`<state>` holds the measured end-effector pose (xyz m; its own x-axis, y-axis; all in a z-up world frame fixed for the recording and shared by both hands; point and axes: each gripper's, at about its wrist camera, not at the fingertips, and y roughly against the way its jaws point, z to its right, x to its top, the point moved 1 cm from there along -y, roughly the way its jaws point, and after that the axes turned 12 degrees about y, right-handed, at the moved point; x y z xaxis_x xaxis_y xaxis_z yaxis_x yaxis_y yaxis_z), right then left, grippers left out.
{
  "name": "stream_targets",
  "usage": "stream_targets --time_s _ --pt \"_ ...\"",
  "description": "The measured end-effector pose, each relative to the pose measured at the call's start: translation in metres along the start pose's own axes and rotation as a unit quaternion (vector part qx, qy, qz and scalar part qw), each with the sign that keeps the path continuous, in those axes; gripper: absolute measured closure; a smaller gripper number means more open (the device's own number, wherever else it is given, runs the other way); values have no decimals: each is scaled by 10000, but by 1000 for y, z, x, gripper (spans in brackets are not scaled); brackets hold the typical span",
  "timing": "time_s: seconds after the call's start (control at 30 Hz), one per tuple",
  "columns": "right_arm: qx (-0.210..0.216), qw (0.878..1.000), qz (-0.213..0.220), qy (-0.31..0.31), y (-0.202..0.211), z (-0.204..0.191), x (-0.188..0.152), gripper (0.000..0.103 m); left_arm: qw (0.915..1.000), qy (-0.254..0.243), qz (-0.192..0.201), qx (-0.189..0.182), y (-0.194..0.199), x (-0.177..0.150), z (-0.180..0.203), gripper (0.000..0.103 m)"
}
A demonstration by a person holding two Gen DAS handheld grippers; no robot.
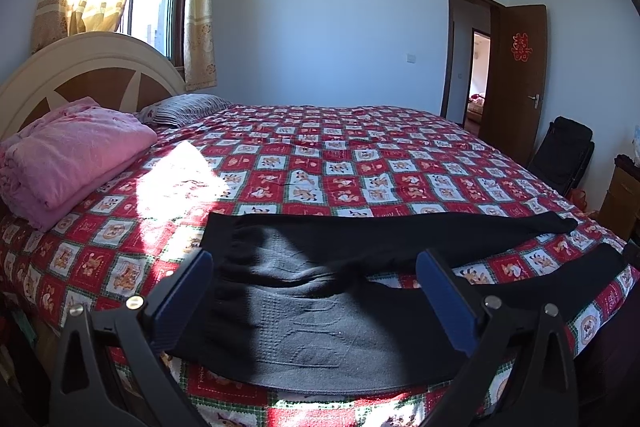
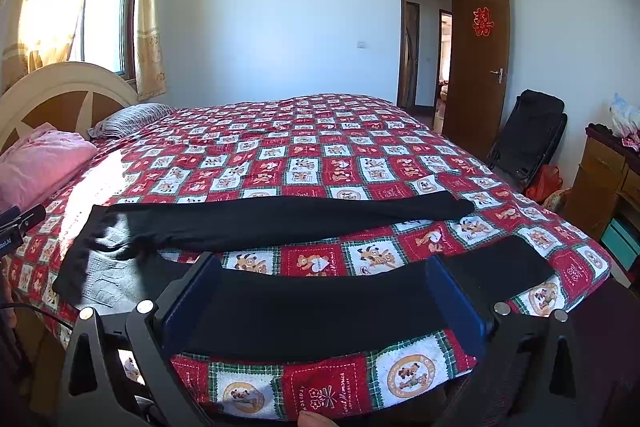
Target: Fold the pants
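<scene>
both my left tongs [image 1: 314, 291] and right tongs [image 2: 322, 301] hang released over the pants [image 1: 320, 267], spread flat along the bed's [image 1: 360, 155] near edge. folding hasn't begun; next, i'd grip waistband and hem.

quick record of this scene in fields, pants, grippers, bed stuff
pants: black pants spread flat near the bed's front edge, legs apart in a V, unfolded
left gripper: open, above the waist end
right gripper: open, over the near leg
bedspread: red cartoon check
also on bed: folded pink blanket, striped pillow by the headboard
</scene>
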<state>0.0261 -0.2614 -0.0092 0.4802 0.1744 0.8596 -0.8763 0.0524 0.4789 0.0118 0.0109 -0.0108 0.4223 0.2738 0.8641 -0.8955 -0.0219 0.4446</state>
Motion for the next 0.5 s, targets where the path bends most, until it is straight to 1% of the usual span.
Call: stream_targets --time_s 0.4,0.5 --pt "-4 10000 -21 1 -1 -1 -1 1 10000 -34 15 -9 0 0 6 0" --pt "0 10000 -29 0 -2 -1 -1 1 10000 -9 -8 -9 0 3 2 0"
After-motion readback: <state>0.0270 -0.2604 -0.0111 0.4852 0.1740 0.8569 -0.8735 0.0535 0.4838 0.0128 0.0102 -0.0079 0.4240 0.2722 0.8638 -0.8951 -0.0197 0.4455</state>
